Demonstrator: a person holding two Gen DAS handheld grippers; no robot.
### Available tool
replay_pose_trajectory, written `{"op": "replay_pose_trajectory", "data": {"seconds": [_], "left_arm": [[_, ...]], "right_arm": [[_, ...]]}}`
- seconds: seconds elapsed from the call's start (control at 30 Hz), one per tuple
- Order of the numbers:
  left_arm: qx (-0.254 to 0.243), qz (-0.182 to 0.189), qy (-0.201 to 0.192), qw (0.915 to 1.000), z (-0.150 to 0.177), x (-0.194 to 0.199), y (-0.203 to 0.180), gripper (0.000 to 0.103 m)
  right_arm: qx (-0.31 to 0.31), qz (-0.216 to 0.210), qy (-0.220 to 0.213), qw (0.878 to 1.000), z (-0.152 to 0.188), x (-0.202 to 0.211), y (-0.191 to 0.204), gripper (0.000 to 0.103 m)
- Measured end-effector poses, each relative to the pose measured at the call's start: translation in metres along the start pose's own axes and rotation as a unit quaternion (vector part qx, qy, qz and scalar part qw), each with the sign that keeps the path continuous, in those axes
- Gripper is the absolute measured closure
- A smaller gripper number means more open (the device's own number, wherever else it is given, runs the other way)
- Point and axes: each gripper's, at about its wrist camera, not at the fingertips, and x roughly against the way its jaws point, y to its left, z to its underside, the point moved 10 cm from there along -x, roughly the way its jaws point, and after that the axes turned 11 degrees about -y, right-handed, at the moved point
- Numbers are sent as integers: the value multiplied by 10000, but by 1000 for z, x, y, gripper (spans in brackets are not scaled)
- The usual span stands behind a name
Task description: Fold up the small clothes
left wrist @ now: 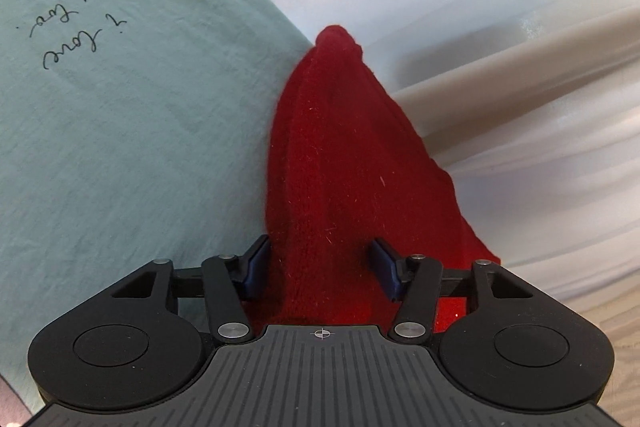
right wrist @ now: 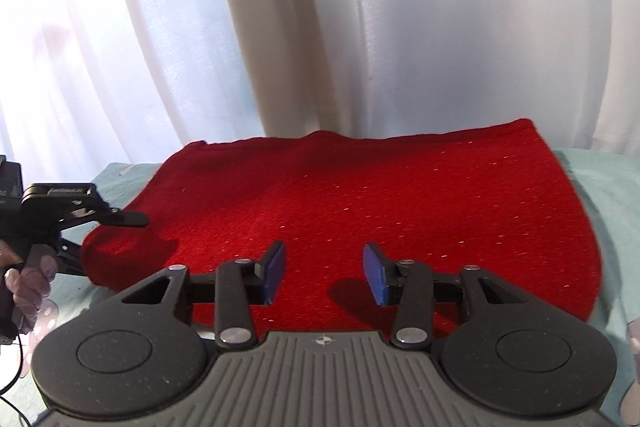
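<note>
Blue pads of the right gripper stood apart above the red cloth on the green sheet, while at nine o'clock the left gripper gaped around its bunched edge.

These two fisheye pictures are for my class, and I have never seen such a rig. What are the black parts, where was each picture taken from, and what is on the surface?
No robot here: a person holds a two-finger gripper in each hand, each with a camera looking along its fingers. One picture looks out from the left gripper, the other from the right gripper; the blue pieces are finger pads. A red knitted cloth lies on a pale green sheet with handwriting on it, and white curtains hang behind. Both grippers are open with the cloth between their fingers. The right view also shows the left gripper at the cloth's edge.
</note>
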Motion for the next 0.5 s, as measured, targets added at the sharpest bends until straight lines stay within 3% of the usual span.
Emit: {"op": "replay_pose_trajectory", "data": {"seconds": [0.13,0.23,0.43,0.5], "left_arm": [[350,76,51,9993,-1,-9,2,63],[136,66,-66,9999,-5,-2,-4,71],[-147,199,-319,9992,-15,15,-32,74],[-249,299,-380,9985,-17,20,-45,75]], "right_arm": [[178,-181,149,9996,6,-12,24,83],[290,-208,152,9992,7,-19,37,91],[315,-86,-133,9994,8,-35,44,94],[407,-147,196,9989,23,-47,45,96]]}}
